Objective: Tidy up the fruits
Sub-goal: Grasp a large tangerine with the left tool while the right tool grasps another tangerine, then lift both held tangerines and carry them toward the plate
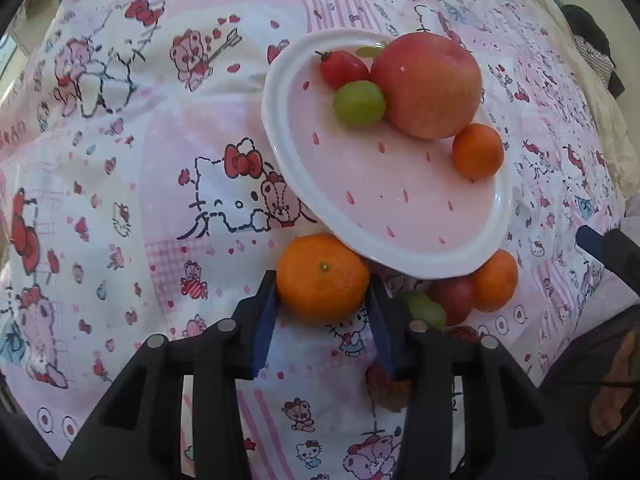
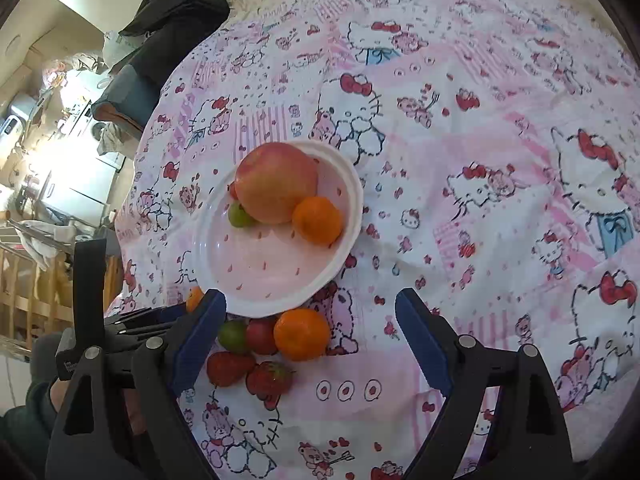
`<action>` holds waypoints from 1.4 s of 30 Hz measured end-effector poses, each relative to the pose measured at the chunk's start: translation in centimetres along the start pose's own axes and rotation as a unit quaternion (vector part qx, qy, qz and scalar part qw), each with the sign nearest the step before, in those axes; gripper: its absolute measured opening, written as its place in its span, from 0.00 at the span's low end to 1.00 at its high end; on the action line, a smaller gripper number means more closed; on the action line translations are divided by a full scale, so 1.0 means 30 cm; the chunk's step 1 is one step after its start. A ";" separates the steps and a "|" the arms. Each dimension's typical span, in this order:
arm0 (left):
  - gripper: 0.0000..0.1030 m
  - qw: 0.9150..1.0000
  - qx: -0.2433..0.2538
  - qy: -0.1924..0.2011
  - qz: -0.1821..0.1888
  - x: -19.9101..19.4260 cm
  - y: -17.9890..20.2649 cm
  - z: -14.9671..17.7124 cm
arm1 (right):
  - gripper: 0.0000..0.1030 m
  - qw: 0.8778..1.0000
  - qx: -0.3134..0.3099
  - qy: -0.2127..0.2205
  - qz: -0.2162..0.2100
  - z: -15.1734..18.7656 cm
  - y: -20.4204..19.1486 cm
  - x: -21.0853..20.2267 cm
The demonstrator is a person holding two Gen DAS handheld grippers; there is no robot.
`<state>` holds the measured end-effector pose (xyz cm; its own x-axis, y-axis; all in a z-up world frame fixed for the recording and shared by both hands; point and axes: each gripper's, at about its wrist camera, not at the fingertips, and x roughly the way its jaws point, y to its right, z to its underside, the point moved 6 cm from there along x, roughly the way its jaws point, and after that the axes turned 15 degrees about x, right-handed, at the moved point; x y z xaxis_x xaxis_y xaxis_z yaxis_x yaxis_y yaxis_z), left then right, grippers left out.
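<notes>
A pink plate (image 1: 400, 200) holds an apple (image 1: 426, 84), a small orange (image 1: 477, 151), a green grape (image 1: 359, 103) and a cherry tomato (image 1: 343, 68). My left gripper (image 1: 322, 300) is shut on a mandarin (image 1: 322, 276) just below the plate's near rim. Beside it lie a grape (image 1: 426, 308), a red fruit (image 1: 454, 298), another mandarin (image 1: 496, 280) and a strawberry (image 1: 390, 390). My right gripper (image 2: 310, 312) is open and empty over the loose fruit: mandarin (image 2: 302, 334), grape (image 2: 232, 336), red fruit (image 2: 262, 335), two strawberries (image 2: 248, 372). The plate (image 2: 276, 272) shows there too.
Everything lies on a pink cartoon-print cloth (image 1: 160, 200). The left gripper's body (image 2: 120, 320) shows at the left of the right wrist view. Dark clothing (image 2: 172, 20) and room furniture lie beyond the cloth's far left edge.
</notes>
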<state>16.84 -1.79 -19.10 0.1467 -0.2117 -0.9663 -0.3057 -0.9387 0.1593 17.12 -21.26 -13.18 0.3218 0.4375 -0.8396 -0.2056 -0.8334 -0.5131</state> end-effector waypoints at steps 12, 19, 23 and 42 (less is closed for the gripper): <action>0.37 0.999 -0.002 0.041 -0.033 -0.137 -0.028 0.029 | 0.61 0.986 0.076 -0.142 -0.033 0.085 0.046 0.198; 0.37 0.998 -0.008 0.046 -0.038 -0.151 -0.048 0.025 | 0.47 0.988 0.056 -0.146 -0.012 0.108 0.045 0.231; 0.37 0.998 -0.009 0.053 -0.036 -0.163 -0.048 0.023 | 0.46 0.986 0.059 -0.157 -0.011 0.122 0.054 0.244; 0.37 0.990 -0.002 0.121 -0.069 -0.301 -0.062 -0.051 | 0.43 0.994 0.028 -0.024 -0.100 0.001 -0.055 -0.097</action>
<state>17.54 1.44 -10.35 0.4083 -0.1397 -0.9021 -0.2639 -0.9641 0.0298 16.51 -21.16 -9.90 0.3176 0.6100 -0.7260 -0.1928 -0.7081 -0.6793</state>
